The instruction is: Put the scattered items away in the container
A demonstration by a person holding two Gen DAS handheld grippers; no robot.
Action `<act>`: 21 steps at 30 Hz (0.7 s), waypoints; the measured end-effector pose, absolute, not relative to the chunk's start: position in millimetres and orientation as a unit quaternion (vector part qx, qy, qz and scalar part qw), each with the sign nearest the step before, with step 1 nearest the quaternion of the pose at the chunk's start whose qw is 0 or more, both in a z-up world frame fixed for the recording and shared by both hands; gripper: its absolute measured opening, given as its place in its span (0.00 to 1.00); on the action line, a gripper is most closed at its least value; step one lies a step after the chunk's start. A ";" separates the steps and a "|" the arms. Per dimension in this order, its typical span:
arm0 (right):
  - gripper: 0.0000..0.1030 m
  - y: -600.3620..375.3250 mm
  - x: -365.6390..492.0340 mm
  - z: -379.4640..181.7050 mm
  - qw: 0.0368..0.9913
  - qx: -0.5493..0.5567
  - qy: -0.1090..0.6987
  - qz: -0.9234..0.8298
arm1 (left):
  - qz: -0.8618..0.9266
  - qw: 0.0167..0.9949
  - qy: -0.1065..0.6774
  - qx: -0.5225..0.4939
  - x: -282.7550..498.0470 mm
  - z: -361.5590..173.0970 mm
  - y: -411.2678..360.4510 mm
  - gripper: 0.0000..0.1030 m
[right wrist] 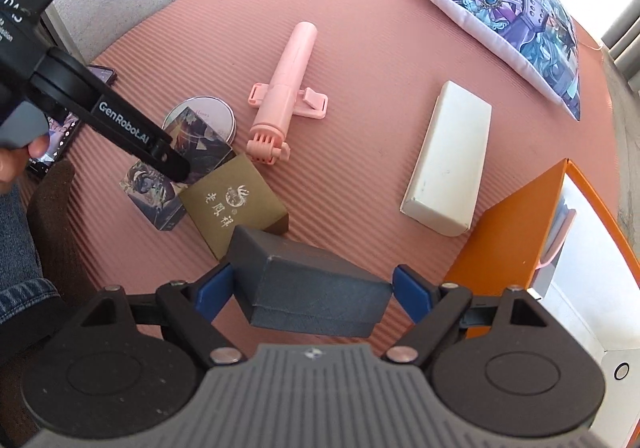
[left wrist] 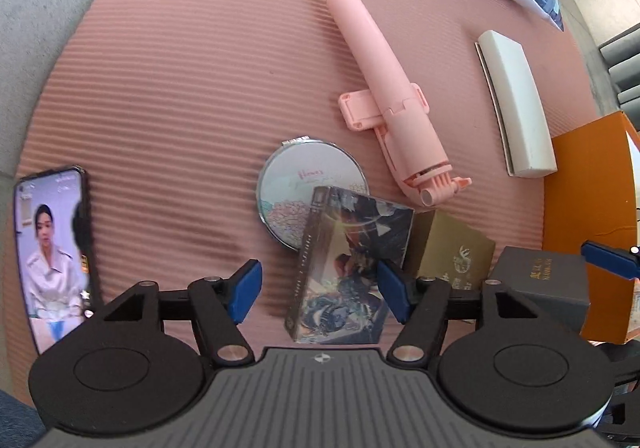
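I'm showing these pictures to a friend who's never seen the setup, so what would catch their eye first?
Probably the pink selfie stick lying mid-mat, matching the ribbed pink mat beneath it. Next, the right tool holding the dark grey box between its blue pads, beside the orange container. The printed cushion at the far edge and the lit phone on the left stand out too.

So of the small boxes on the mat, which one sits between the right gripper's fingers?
The dark grey box: it sits between the right gripper's blue pads. The gold box and the illustrated box lie further out on the pink mat.
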State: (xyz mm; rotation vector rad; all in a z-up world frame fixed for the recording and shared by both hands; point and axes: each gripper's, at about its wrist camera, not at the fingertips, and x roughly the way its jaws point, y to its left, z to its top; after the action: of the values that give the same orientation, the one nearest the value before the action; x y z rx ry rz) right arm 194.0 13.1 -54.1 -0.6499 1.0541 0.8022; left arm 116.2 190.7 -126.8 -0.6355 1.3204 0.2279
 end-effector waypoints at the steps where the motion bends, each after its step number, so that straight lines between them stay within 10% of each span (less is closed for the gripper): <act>1: 0.85 12.7 194.5 -54.2 0.740 -0.296 0.481 0.365 | 0.101 0.737 0.600 -0.293 116.9 -128.8 189.3 0.73; 21: 0.84 6.1 182.3 -49.5 0.733 -0.336 0.456 0.376 | 0.065 0.791 0.548 -0.264 107.2 -106.3 167.7 0.29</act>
State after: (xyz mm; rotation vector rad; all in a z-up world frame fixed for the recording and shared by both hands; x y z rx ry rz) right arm 182.3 6.1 -49.5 -0.7383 1.0038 0.8275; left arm 107.2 167.7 -106.3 -0.5684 1.1800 0.1400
